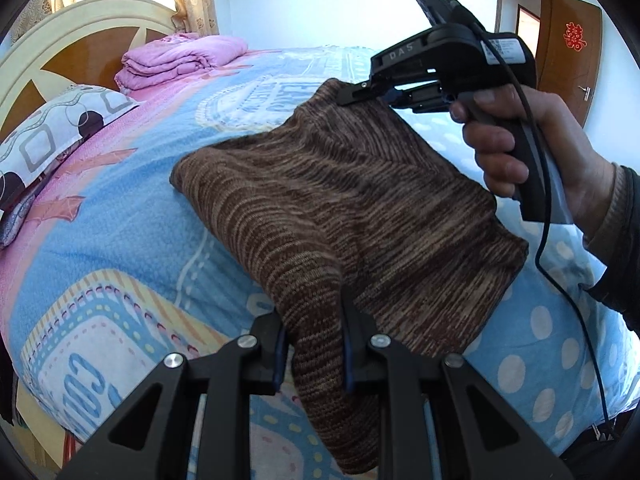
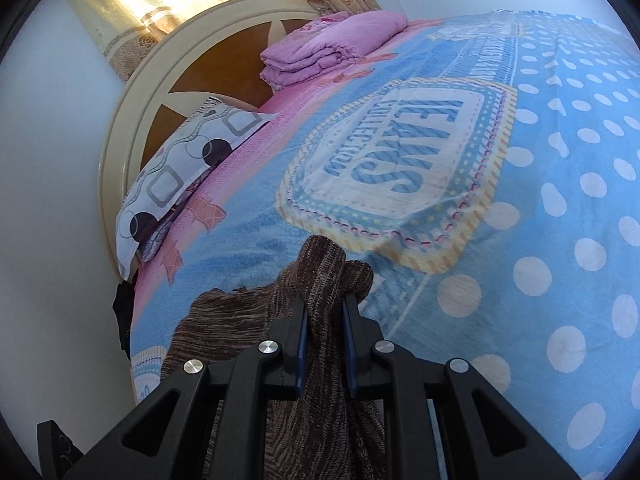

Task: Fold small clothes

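Note:
A brown striped knit garment (image 1: 340, 208) is held up above the bed between both grippers. My left gripper (image 1: 314, 320) is shut on its near edge, and cloth hangs down between the fingers. My right gripper (image 1: 362, 94), seen from the left wrist view with the hand on its grip, is shut on the far corner. In the right wrist view the right gripper (image 2: 324, 304) pinches a bunched fold of the same garment (image 2: 320, 264), which drapes down to the left.
The bed has a blue dotted cover (image 2: 560, 200) with a printed label patch. A folded pink blanket (image 1: 180, 60) and a patterned pillow (image 1: 52, 132) lie by the cream headboard (image 2: 132, 120). A wooden door (image 1: 568, 56) stands at right.

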Motion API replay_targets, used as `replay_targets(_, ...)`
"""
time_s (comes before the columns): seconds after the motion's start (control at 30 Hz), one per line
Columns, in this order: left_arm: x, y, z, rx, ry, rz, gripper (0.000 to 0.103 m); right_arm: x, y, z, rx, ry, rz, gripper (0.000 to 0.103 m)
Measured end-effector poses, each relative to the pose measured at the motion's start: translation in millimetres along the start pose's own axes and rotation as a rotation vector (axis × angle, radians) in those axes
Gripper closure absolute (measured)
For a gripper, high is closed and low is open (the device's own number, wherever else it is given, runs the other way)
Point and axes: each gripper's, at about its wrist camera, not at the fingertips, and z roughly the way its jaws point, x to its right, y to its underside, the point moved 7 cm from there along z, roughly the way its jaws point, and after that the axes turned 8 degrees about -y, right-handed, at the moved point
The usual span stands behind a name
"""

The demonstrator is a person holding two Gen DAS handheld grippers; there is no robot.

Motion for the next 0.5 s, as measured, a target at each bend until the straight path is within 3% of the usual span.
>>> replay_targets(0.5, 0, 5, -1, -0.016, -0.022, -0.021, 0.065, 17, 12, 13, -0.034, 0.129, -0.021, 0.087)
